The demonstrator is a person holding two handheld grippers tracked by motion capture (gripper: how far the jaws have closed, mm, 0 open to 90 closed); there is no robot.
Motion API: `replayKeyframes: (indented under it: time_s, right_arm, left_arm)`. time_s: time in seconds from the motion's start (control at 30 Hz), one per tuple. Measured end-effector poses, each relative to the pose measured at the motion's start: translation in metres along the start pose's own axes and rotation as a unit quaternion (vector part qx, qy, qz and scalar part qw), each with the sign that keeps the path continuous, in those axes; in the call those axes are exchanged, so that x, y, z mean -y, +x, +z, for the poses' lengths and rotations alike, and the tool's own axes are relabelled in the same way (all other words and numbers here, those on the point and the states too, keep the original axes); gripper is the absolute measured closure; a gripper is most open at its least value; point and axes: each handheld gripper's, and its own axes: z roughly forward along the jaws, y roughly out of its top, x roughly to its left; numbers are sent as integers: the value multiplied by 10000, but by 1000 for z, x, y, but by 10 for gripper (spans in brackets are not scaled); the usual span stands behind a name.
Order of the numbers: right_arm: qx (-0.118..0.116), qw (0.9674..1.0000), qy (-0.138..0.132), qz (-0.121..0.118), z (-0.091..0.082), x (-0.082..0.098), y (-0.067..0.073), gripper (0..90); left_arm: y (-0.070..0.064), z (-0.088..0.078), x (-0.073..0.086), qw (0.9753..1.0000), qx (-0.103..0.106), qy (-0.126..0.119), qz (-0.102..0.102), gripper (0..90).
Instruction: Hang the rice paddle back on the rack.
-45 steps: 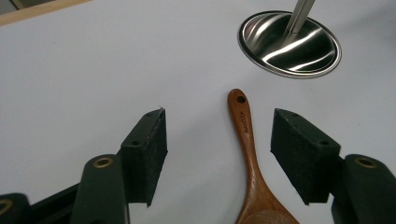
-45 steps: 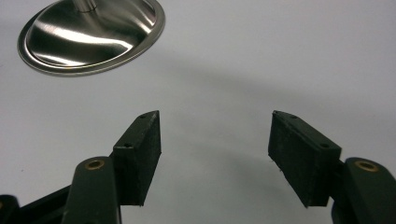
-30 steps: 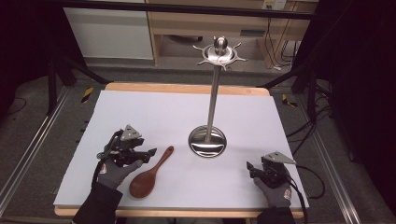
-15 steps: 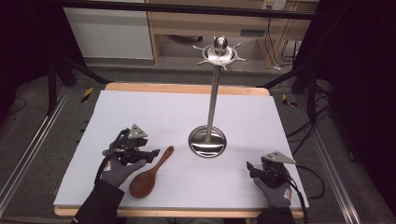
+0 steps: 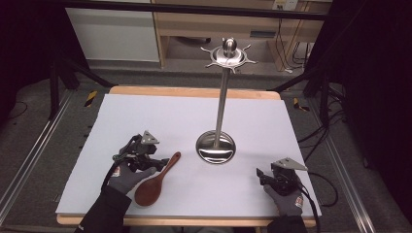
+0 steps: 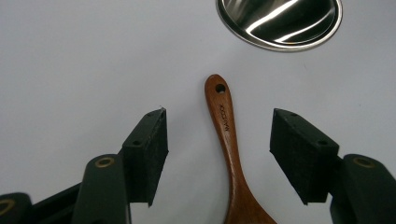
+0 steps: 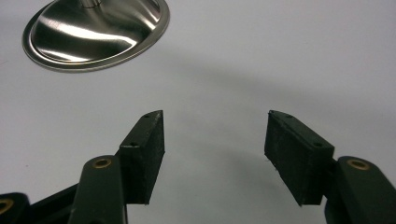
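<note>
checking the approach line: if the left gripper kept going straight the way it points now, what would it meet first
The brown wooden spoon: its handle already lies between the open jaws of the left gripper. Beyond the handle's holed tip lies bare white table cover, then the shiny round metal stand base, though depth is hard to judge.

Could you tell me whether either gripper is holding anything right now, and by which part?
Nothing is held. The left gripper is open astride the wooden spoon handle, not touching it; the right gripper is open over bare table.
</note>
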Motion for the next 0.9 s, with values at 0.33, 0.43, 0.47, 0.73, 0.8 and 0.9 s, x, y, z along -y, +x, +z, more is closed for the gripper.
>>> replayKeyframes:
  time_s: [0.33, 0.43, 0.47, 0.73, 0.8, 0.9]
  right_arm:
    - [-32, 10000, 9, -22, 0, 0, 0, 393]
    - [-36, 10000, 13, -22, 0, 0, 0, 397]
    - [-43, 10000, 14, -21, 0, 0, 0, 399]
    - [-83, 10000, 30, 9, 0, 0, 0, 409]
    - [-72, 10000, 33, -1, 1, 0, 0, 410]
    - [-76, 10000, 40, -2, 1, 0, 1, 412]
  left_arm:
    - [-4, 11, 1, 9995, 55, 312, 40, 389]
    - [-5, 14, 2, 9992, 77, 387, 58, 396]
    - [-5, 15, 2, 9991, 68, 408, 71, 402]
    - [-7, 21, 4, 9980, 62, 623, 101, 424]
    - [-7, 24, 5, 9977, 65, 673, 105, 424]
    - [-8, 27, 6, 9968, 55, 794, 112, 437]
